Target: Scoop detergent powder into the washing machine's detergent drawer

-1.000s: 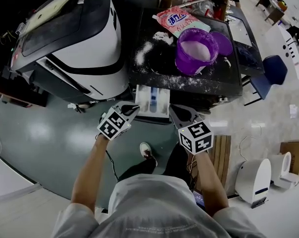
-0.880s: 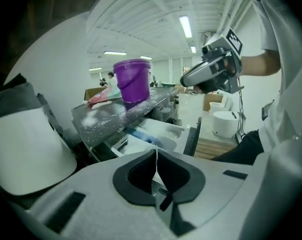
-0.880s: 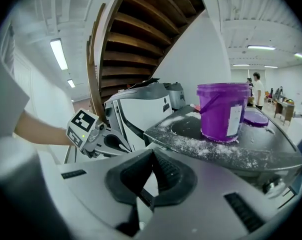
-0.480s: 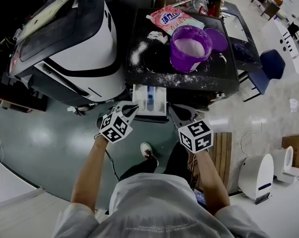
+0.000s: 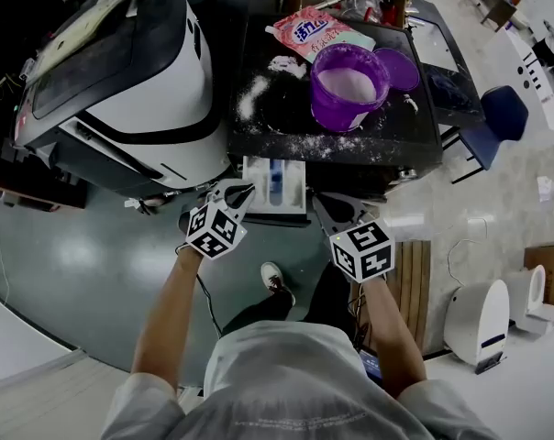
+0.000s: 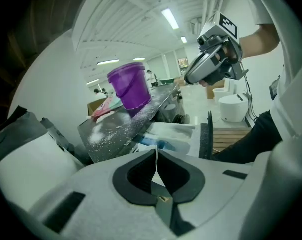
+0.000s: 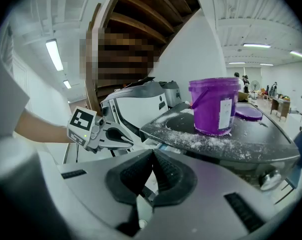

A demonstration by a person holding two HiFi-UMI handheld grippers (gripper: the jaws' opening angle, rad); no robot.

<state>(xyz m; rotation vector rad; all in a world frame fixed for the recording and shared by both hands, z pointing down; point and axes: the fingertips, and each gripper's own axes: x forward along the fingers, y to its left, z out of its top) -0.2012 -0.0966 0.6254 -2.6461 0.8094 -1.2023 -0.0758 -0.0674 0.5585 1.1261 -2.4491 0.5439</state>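
Washer top [image 5: 286, 122], dusted with powder, carries the purple bucket [image 5: 349, 85] of detergent and a pink bag [image 5: 321, 33]. Drawer [image 5: 275, 183] stands pulled out below its front edge. My left gripper [image 5: 243, 193] and right gripper [image 5: 320, 202] flank the drawer front, jaws pressed together, empty.

Glossy purple plastic bucket [image 5: 346, 90]; glossy dark washer top [image 5: 407, 128]

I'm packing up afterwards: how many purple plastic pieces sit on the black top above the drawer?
2. The purple bucket, with white powder inside, stands on the black top. The purple lid lies flat just to its right. Nothing suggests a hidden third.
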